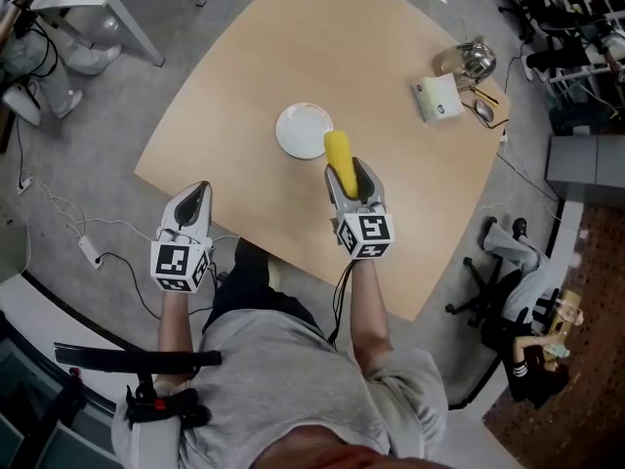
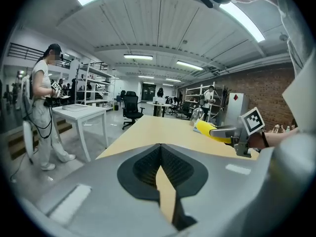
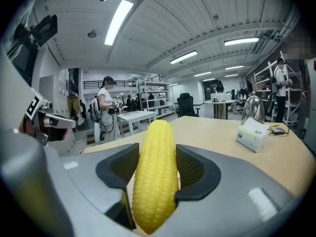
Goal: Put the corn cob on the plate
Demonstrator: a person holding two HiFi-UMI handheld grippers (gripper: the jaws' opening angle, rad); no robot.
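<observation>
While my right gripper [image 1: 348,176] is clamped on the corn [image 1: 339,154], the cob's tip is right at the near rim of the plate [image 1: 293,130], so I'd call this the carry, nearly done. Next it needs a bit more reach to centre it, then lower and let go gently so it doesn't roll off. Left gripper [image 1: 198,191] is closed on nothing, off the table [image 1: 293,37] edge.

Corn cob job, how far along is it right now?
Done: the corn cob is picked up, clamped in the right tool. In hand: it hangs above the table, tip at the near rim of the white plate. Still to do: lower it onto the plate, which lies bare, and let go. The left tool is shut and idle.
</observation>
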